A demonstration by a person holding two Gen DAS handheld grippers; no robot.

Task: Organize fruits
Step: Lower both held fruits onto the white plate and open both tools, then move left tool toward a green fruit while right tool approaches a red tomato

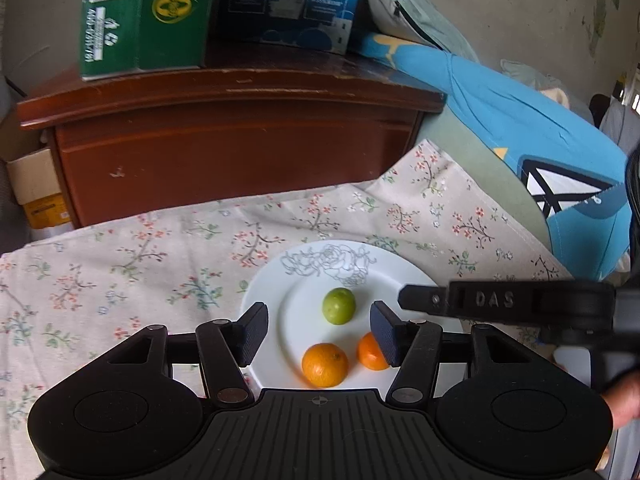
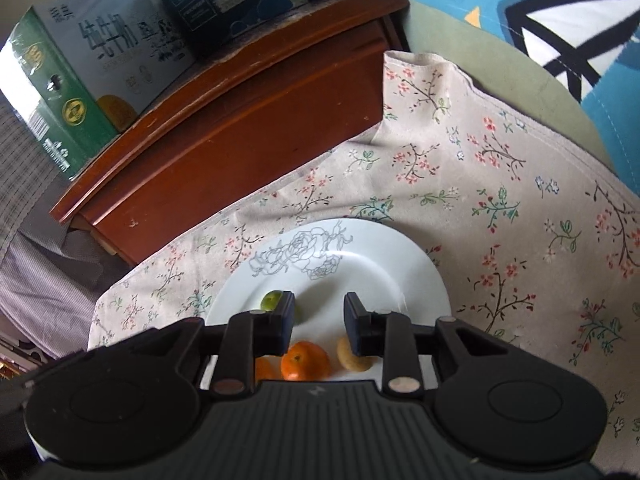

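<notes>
floral cloth (image 1: 160,248) beside a wooden cabinet (image 1: 224,136) bears the fruit plate (image 1: 288,280); both tongs open, empty.

Beyond your tools: cloth, cabinet, cartons, bedding

Your tools point over a floral cloth (image 1: 160,256) spread underneath them. Ahead of them you see a dark wooden cabinet (image 1: 224,136), carrying a green carton (image 1: 140,16) and a blue carton (image 1: 292,0) side by side. To the right of your left tool lies blue bedding (image 1: 520,120), with a grey pillow (image 1: 408,8) behind it.
</notes>
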